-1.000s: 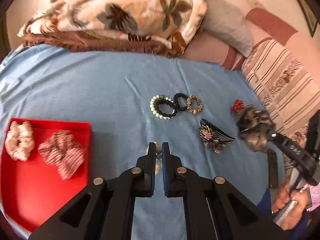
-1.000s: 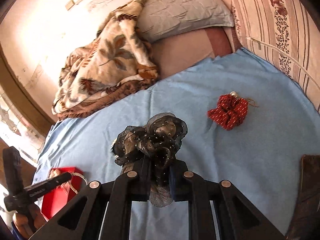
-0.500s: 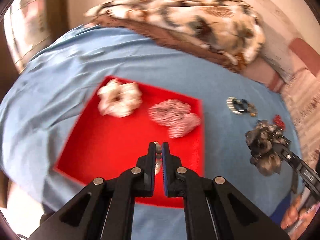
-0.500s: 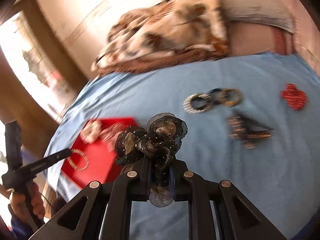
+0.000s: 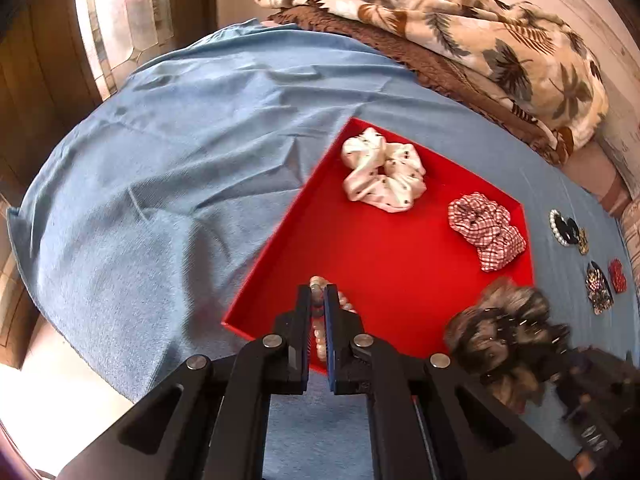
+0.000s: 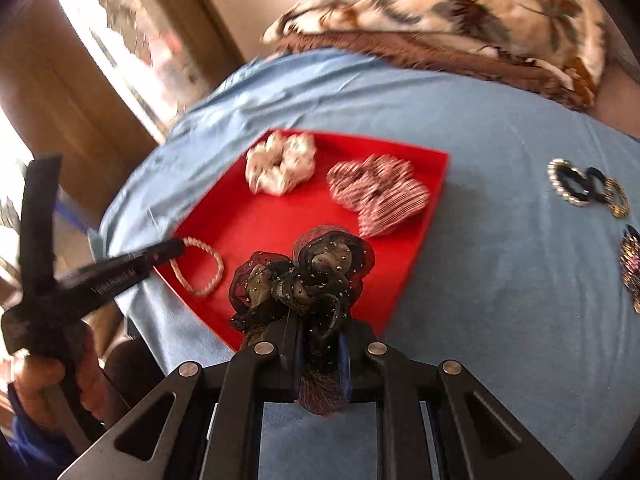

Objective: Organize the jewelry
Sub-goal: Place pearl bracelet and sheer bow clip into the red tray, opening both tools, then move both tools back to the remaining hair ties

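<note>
The left gripper (image 5: 318, 300) has its jaws drawn narrow on a pearl bead bracelet (image 6: 198, 266), which in the right wrist view hangs as a loop from the fingertips, its ring lying over the lower left corner of the red tray (image 5: 400, 264) with its long axis running from the tips toward the lower right of the frame. The right gripper (image 6: 318, 344) is clamped on a black mesh scrunchie (image 6: 304, 276) with small studs; the ruffles stand up above the fingertips, over the tray's near edge, and a tail of the fabric hangs down between the jaws. In the left wrist view the same scrunchie is blurred at lower right, beside the tray's near right corner. Inside the tray lie a white satin scrunchie (image 5: 382, 172) toward the far side and a red-and-white checked scrunchie (image 5: 486, 230) near the right wall, apart from each other; the middle and lower left of the tray floor are bare red. The tray sits on a blue bedsheet (image 5: 160, 168), with wide wrinkled cloth open to its left up to the bed's edge. To the right of the tray, on the sheet, lie a pearl bracelet overlapping dark hair ties (image 6: 584, 184), a beaded hair clip (image 5: 599, 288) and a small red scrunchie (image 5: 617, 276). A leaf-print blanket (image 5: 480, 40) is heaped along the upper right.
</note>
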`<state>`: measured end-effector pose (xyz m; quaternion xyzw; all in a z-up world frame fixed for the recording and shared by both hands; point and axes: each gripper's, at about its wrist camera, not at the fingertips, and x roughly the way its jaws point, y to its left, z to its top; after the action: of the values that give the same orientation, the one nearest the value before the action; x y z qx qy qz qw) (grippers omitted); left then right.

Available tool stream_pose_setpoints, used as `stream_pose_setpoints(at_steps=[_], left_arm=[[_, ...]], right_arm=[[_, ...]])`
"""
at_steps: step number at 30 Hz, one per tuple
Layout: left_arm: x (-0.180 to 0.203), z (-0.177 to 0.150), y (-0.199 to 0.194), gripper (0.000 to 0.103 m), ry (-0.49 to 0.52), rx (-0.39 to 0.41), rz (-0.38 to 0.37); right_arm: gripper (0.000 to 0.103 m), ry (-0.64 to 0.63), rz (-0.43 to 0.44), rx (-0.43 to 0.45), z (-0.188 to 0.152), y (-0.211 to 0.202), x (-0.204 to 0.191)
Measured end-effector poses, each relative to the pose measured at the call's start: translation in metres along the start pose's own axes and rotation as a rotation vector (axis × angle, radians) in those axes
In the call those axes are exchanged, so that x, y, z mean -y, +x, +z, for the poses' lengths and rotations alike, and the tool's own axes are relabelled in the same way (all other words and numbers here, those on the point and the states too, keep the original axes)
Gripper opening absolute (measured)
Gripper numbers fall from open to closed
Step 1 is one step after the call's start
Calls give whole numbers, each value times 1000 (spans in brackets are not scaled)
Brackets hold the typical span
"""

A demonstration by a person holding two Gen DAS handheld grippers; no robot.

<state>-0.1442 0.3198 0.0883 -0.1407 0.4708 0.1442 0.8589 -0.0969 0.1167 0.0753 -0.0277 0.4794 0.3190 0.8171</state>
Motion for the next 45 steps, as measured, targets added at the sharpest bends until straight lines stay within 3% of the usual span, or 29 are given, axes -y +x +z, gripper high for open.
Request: stream_pose_setpoints(at_steps=[7, 12, 14, 18, 22, 27, 32, 37, 45], left_arm=[[-11, -1, -10, 6, -42, 33, -43], [-10, 0, -25, 33, -58, 70, -62], [-9, 1, -31, 33, -57, 85, -57], [-6, 1, -45, 38, -50, 113, -47], [0, 2, -56, 41, -36, 138, -29], [11, 0, -67, 42, -2, 156, -21], [37, -3, -72, 44, 67, 152, -42], [89, -5, -71, 48, 192, 133, -83], [195, 11, -63, 49, 357, 62, -240]], right_arm=[[18, -72, -82, -51, -13, 20, -12], [30, -80, -94, -25, -12, 11, -15], [38, -84, -93, -9, -12, 6, -16], [40, -81, -85, 8, -14, -4, -19], [49, -63, -74, 30, -19, -16, -16], [50, -37, -63, 58, -29, -35, -5], [60, 18, -88, 102, -47, -64, 25], [61, 116, -155, 113, -64, -86, 77], [61, 336, -226, 174, -91, -130, 178]])
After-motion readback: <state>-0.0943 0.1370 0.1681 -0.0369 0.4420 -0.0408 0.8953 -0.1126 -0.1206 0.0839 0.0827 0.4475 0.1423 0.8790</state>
